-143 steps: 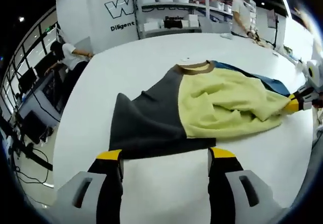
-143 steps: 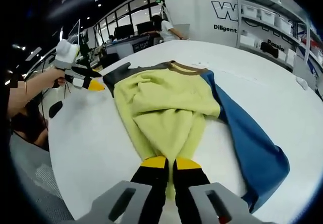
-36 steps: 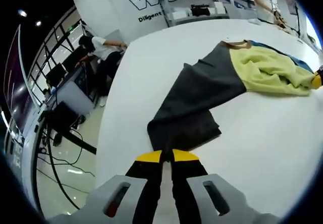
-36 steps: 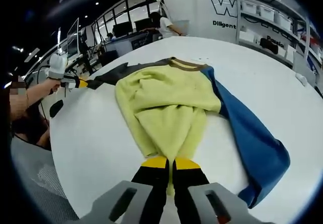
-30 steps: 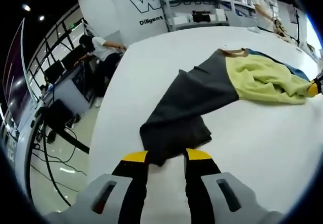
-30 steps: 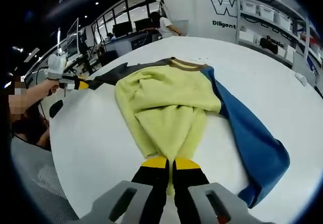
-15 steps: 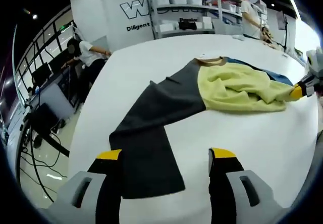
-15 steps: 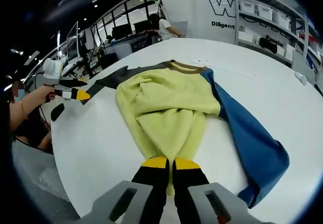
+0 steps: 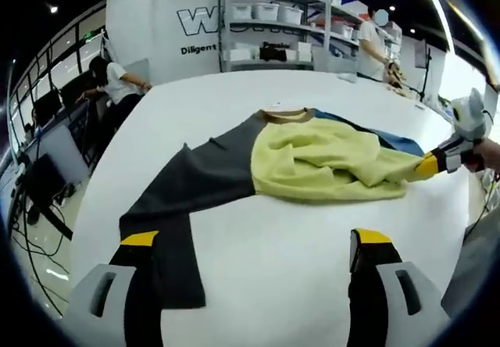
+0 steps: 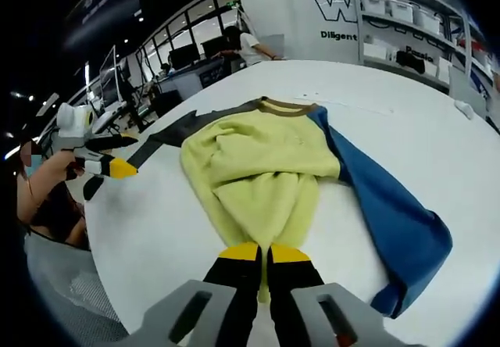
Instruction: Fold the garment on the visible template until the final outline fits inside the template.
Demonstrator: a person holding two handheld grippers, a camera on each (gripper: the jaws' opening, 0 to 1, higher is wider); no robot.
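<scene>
1. The left tool (image 9: 254,241), clamped on the grey sleeve (image 9: 168,214) a second ago, is now spread wide and drawn back.
2. The garment (image 10: 266,159) lies mid-frame on the desk (image 9: 297,261), sleeve laid out straight.
3. The right tool (image 10: 256,252) is kept pinched on the yellow hem (image 10: 262,206); folding is judged unfinished.

The left hand-held gripper (image 9: 255,245) has its jaws spread wide, both yellow-tipped fingers rising from 6 o'clock of the left gripper view with nothing between them. In the right gripper view it appears at 9 o'clock, held by the person's hand (image 10: 48,171). The right hand-held gripper (image 10: 256,252) has its jaws pressed together on the yellow cloth; it also enters the left gripper view at 3 o'clock.
</scene>
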